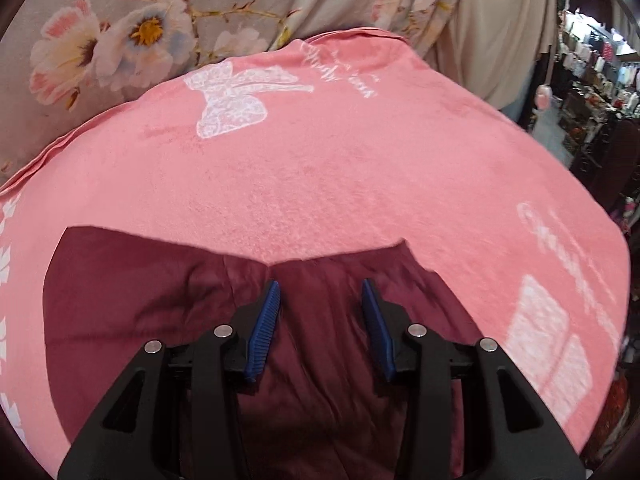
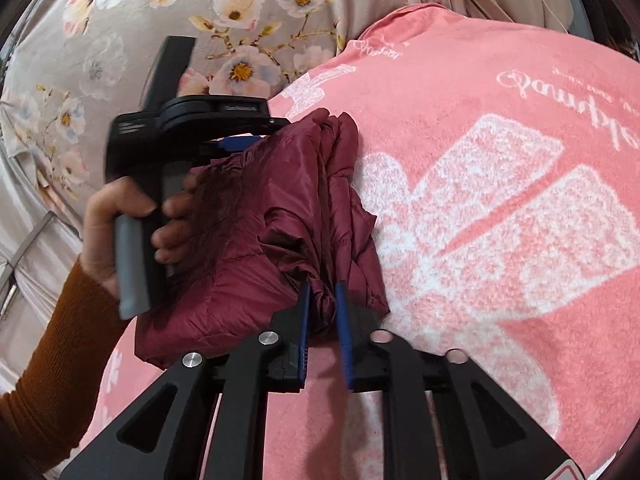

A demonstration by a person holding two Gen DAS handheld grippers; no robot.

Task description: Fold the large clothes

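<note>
Left gripper [image 1: 320, 300] w/ blue pads [image 1: 264, 332] apart, over maroon jacket [image 1: 160, 300], jacket lying on pink blanket [image 1: 340, 168] w/ white bow print [image 1: 240, 100], floral sheet [image 1: 140, 20] behind, shop shelves [image 1: 592, 80] far right

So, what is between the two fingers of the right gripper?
A bunched fold of the maroon jacket, pinched by the right gripper; the right wrist view shows this.

The jacket [image 2: 260, 216] is lying on the blanket [image 2: 500, 240], which is lying on the sheet [image 2: 160, 20] extending behind and left.
</note>
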